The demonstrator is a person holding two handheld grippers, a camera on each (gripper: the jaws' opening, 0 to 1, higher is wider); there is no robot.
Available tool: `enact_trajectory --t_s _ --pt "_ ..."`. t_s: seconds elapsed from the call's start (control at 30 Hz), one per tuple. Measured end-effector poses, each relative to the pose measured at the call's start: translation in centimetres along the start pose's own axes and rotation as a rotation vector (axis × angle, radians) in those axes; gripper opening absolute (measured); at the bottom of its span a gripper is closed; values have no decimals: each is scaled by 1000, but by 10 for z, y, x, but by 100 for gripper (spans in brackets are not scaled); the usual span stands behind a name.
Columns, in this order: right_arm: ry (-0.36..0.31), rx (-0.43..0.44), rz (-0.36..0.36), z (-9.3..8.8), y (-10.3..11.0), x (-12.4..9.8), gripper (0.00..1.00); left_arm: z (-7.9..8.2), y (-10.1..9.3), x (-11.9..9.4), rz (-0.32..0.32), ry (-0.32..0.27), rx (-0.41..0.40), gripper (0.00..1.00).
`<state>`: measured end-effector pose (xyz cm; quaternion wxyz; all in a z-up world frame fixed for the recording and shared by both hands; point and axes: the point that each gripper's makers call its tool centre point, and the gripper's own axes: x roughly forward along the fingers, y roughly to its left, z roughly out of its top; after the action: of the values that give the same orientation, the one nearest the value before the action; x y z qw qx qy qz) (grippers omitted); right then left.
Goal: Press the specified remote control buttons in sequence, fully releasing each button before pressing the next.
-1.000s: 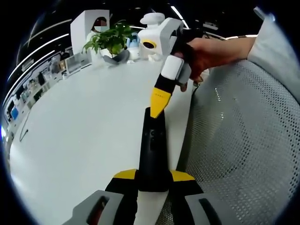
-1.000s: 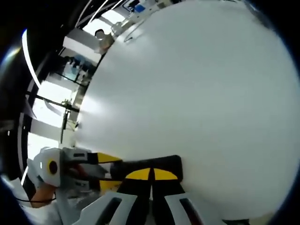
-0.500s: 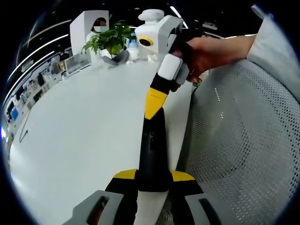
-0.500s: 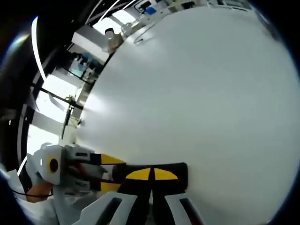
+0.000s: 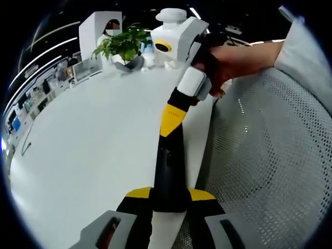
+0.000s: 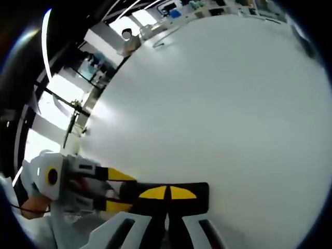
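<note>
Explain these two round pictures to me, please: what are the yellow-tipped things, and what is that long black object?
No robot here: a person holds a pair of tongs in each hand, each carrying a fisheye camera. In the left gripper view, the left tongs clamp one end of a black remote control above a white table. The right tongs, held by a hand, come in from above with shut yellow tips at the remote's far end. The right gripper view looks down those tongs at the remote, with the left tongs at the left. A potted plant stands at the table's far end.
</note>
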<state>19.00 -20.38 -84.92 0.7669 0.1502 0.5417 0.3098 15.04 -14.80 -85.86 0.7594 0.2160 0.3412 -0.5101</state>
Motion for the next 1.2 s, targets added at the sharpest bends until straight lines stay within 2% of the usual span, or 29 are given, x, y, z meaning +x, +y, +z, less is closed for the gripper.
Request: enact_trajectory --t_s 0.2,0.57,0.67,0.73,0.9,1.0,1.1,1.13,1.2 --pt "-12 -26 -32 0 1 2 0 0 0 0 -1 -4 -7 24" --pt "-3 104 11 1 0 0 0 0 0 0 -1 -4 -1 25" --pt "10 116 17 0 0 -1 0 0 0 0 0 -4 3 25" --pt "39 99 -1 -1 -1 -3 0 1 -1 1 0 -4 11 25" --pt "42 87 -37 0 -7 -8 0 1 0 1 -1 -5 10 25" --pt "40 64 9 2 3 -11 0 1 -1 1 0 -5 9 25" --pt "88 47 24 -6 9 -9 0 1 -1 1 0 -4 7 25" --pt "131 18 -11 -13 4 -8 0 1 -1 1 0 -5 5 25" --pt "155 -43 -29 -16 3 -7 0 1 0 1 0 -5 4 25"
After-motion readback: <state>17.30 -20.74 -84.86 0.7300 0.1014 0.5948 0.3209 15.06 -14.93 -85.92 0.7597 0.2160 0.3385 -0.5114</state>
